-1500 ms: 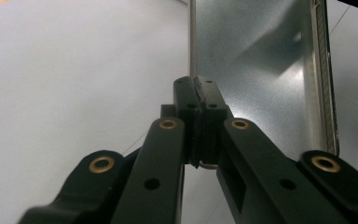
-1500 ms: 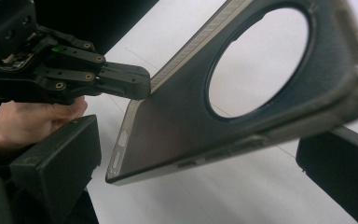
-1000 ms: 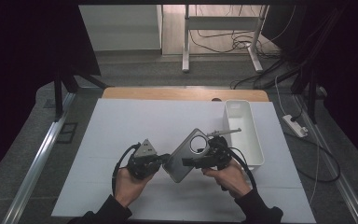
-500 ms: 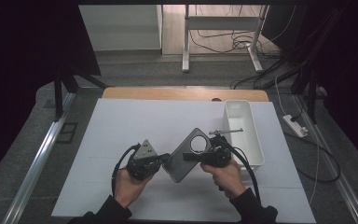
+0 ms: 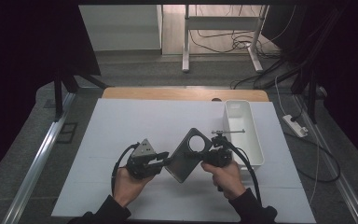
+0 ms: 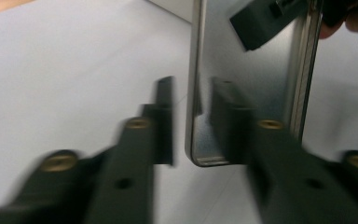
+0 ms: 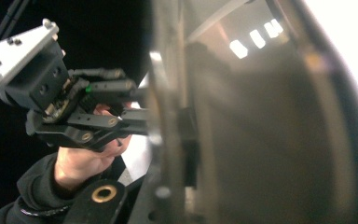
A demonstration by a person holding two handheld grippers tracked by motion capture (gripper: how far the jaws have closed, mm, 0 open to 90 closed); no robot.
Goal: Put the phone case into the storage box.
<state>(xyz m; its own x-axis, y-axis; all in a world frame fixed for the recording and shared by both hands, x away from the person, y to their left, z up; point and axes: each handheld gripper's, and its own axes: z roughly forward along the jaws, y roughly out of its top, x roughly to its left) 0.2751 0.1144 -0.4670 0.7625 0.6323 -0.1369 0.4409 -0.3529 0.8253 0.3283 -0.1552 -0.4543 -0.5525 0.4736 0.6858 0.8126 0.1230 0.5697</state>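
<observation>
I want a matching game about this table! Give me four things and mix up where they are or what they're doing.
Things:
1. metal plate
2. white bin
3. left gripper
4. right gripper

Clues:
A. stands at the table's right side
B. clamped on the plate's upper right edge
C. jaws parted around the plate's lower left edge, having just been opening
D. grey, with a round hole, held up between both grippers

Pairs: 1-D, 2-A, 3-C, 4-B
</observation>
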